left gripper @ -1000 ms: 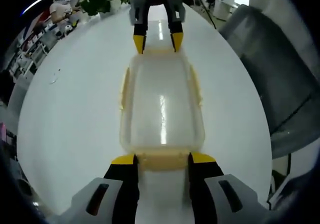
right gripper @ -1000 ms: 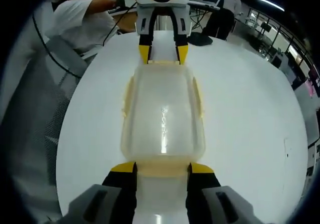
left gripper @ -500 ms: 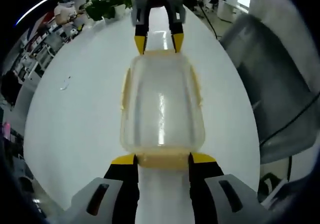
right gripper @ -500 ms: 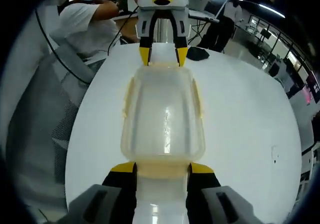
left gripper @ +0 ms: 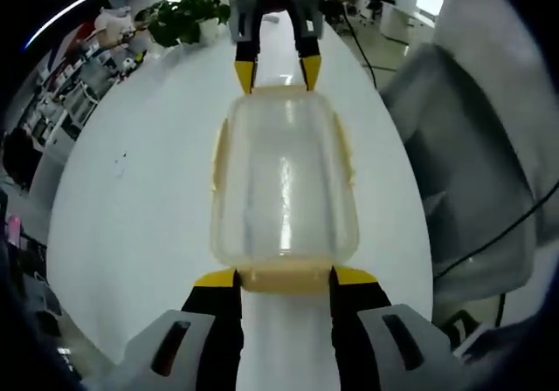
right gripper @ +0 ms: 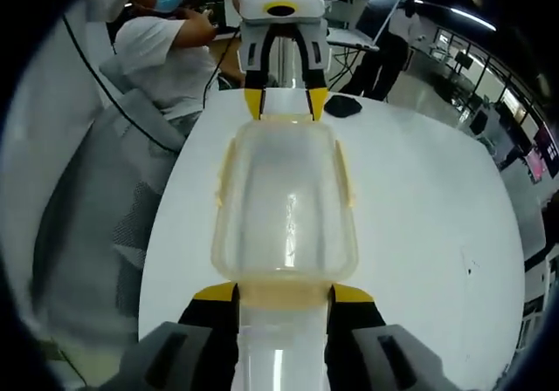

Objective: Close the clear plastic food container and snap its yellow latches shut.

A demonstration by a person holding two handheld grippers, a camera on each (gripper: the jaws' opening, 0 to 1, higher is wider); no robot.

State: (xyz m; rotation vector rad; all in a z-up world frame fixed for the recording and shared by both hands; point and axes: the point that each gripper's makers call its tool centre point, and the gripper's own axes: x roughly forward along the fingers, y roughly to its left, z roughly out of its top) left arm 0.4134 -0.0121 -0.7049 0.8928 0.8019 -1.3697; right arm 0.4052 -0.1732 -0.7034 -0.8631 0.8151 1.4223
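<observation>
My left gripper [left gripper: 284, 277] holds its jaws spread around the near end latch [left gripper: 284, 277] of the container [left gripper: 284, 177], yellow tips on either side of it, and in the right gripper view my right gripper [right gripper: 283, 292] does the same at the opposite end latch [right gripper: 283, 294]. The container lies lengthwise between my two grippers over the white table [left gripper: 131, 199], lid on, with yellow side latches [left gripper: 216, 155] along its long edges. Beyond it a potted plant [left gripper: 185, 17] stands at the table's far left, and in the right gripper view a seated person [right gripper: 170, 55] is past the table's far edge.
</observation>
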